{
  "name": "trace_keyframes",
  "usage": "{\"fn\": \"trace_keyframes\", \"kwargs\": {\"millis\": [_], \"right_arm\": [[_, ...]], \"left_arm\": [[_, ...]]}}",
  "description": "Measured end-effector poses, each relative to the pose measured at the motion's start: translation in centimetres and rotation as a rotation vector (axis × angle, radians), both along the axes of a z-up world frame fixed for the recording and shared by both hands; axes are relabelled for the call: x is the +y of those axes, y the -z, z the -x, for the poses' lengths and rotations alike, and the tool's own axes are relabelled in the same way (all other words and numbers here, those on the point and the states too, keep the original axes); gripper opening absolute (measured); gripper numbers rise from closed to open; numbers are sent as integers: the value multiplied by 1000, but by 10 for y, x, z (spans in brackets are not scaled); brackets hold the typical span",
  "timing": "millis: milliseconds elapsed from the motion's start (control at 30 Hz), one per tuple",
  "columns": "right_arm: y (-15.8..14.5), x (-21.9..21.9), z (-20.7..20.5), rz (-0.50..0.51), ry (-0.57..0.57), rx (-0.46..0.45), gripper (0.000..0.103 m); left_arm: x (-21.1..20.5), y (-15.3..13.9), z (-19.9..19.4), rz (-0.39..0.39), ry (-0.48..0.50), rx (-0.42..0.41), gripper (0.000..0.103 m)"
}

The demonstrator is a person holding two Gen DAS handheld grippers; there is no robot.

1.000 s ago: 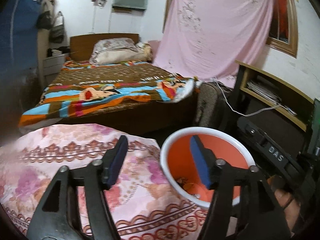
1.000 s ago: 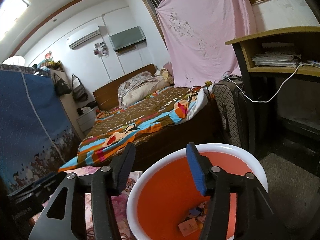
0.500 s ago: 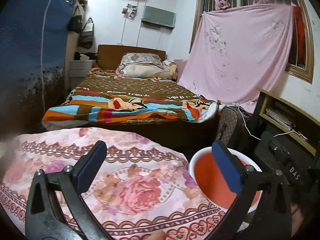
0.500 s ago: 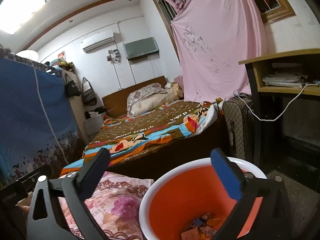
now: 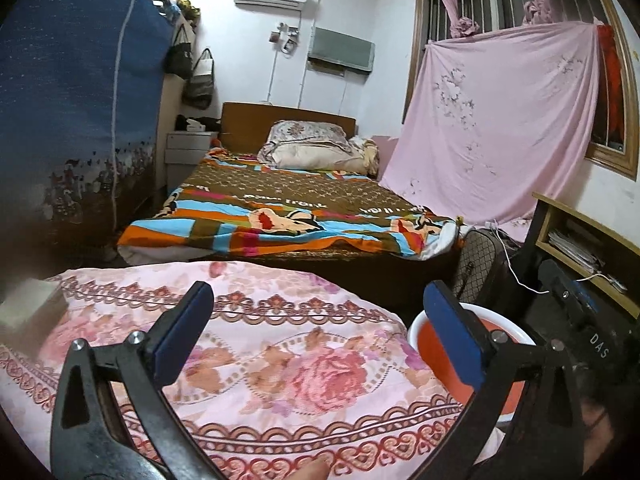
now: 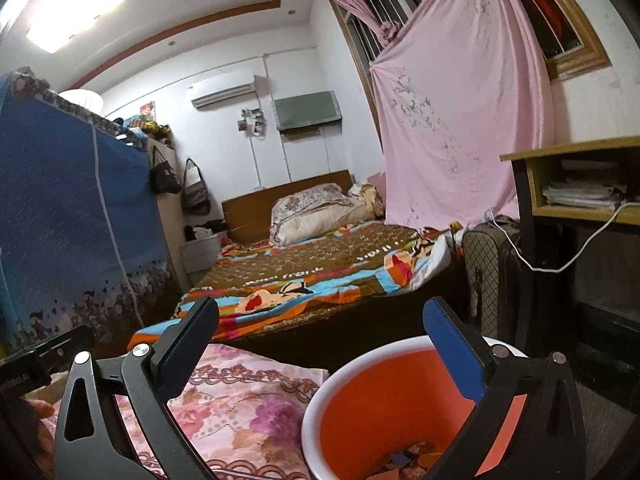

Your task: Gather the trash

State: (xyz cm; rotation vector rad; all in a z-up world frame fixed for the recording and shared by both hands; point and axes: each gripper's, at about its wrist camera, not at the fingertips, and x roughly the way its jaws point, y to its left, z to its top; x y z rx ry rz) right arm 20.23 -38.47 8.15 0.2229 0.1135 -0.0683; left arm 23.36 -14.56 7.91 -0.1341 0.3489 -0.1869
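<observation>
Both the left gripper and right gripper are hovering with jaws spread wide and empty, having just been opening, while the trash scraps are lying in the orange basin beside the floral cloth.

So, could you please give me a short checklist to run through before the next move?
1. Left tool empty, jaws just opened wide: ok.
2. Right tool empty, jaws just opened wide: ok.
3. Orange basin upright beside the floral cloth: ok.
4. Scraps lie in the basin: ok.
5. Trash left on the cloth: none seen.
6. Trash elsewhere: cannot tell.
</observation>
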Motion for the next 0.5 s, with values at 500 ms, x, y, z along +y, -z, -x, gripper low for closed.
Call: {"fn": "trace_keyframes", "kwargs": {"millis": [500], "right_arm": [[-15,40,25,81,-66,-47,103]], "left_arm": [[34,-9,37,-17,-88,-50,92]]}}
